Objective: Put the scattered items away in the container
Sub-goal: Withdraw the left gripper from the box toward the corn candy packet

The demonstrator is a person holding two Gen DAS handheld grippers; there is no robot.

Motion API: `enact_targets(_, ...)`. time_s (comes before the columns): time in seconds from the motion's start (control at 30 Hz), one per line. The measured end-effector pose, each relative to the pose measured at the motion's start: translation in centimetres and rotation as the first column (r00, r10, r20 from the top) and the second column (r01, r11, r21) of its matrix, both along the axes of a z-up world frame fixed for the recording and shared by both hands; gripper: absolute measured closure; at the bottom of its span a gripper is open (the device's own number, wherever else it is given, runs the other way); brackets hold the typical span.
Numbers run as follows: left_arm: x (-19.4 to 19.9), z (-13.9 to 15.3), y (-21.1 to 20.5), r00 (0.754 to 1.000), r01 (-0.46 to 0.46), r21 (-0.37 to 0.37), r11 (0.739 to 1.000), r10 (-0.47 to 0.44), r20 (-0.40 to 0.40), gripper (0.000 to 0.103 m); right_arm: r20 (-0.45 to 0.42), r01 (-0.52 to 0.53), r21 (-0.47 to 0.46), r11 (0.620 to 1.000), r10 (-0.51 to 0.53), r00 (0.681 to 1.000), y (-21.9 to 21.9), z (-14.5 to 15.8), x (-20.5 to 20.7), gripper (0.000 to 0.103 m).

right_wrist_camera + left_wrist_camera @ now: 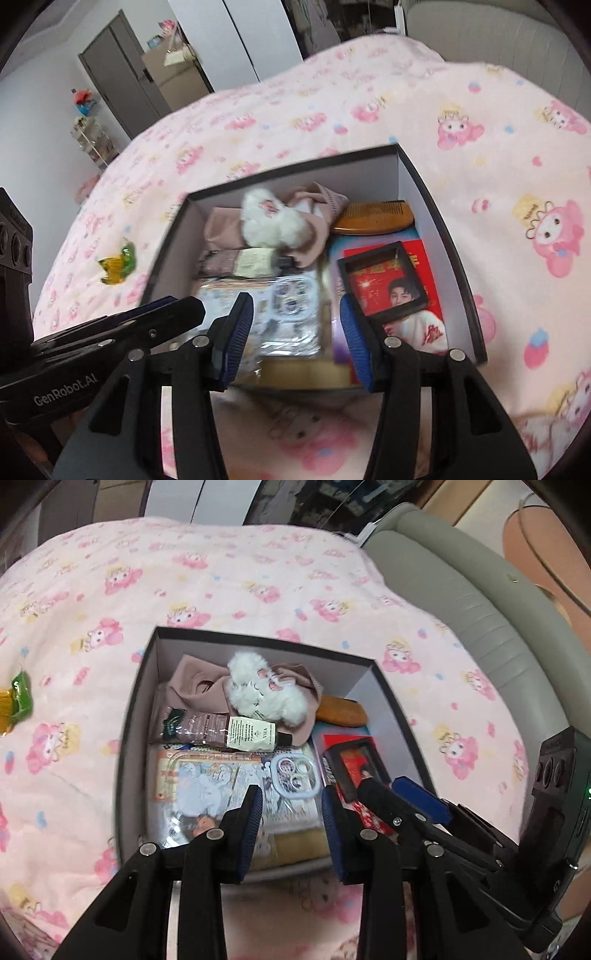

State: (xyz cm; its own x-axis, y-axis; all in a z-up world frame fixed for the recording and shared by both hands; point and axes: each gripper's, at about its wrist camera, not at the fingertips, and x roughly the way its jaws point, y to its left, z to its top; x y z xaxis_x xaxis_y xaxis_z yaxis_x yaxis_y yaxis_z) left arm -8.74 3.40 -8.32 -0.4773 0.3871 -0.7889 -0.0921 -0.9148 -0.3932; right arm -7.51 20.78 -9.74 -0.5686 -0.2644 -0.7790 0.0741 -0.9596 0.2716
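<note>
1. Box (pixel 384 698) sits on pink blanket (pixel 258 572), nearly full: white plush (pixel 258 690), wooden comb (pixel 373 219), tube (pixel 221 731), black frame (pixel 384 284), card packs, clear ring case (pixel 295 775).
2. L gripper (pixel 291 812) hovers over near edge of box, jaws apart, nothing btwn pads.
3. R gripper (pixel 291 332) also over near edge, jaws apart, empty; black frame lies in box just beyond its right finger, not gripped.
4. Step, by judgement: btwn picks. Frame looks freshly placed, both grippers free.
5. One item left out: green/yellow wrapper (pixel 16 701) on blanket, left of box, well apart from it; same wrapper seen in right wrist view left of box.
6. Next move prob calls for L gripper to swing left, come down over the wrapper w/ jaws open, pinch thin crinkly foil w/o grabbing blanket, carry it over box and drop.
7. Risk: the wrapper is flat and may slip; soft blanket may bunch.
</note>
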Motion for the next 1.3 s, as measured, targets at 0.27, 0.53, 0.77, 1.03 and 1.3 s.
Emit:
enact_targets(0.27,4.6,3.8,-3.7,0.996,0.019,0.005,1.000,-0.019,-0.086,0.075,-0.070,-0.091,0.002,0.996,0.091,0.993,-5.0,3.7,3.2,0.053)
enact_targets(0.53,8.2,4.1,-11.4,0.989,-0.104,-0.002,0.995,0.103,-0.104,0.075,-0.073,-0.242,-0.002,0.970,0.241,0.968,-13.2,4.1,4.1,0.053)
enact_targets(0.77,8.5,1.1,-20.9,0.960,-0.275,0.100,0.956,0.279,-0.033,0.070,-0.021,-0.352,-0.062,0.934,0.351,0.936,-20.4,1.3,2.2,0.042)
enact_targets(1.03,4.3,-4.2,-32.1,0.854,-0.519,0.145,0.842,0.504,0.129,0.070,0.036,-0.391,-0.066,0.918,0.394,0.918,-27.6,-1.2,-3.2,0.042)
enact_targets(1.3,-2.8,-10.1,-41.0,0.630,-0.770,0.140,0.622,0.710,0.313,0.069,0.153,-0.435,0.025,0.900,0.427,0.891,-38.3,-8.1,-13.0,0.042)
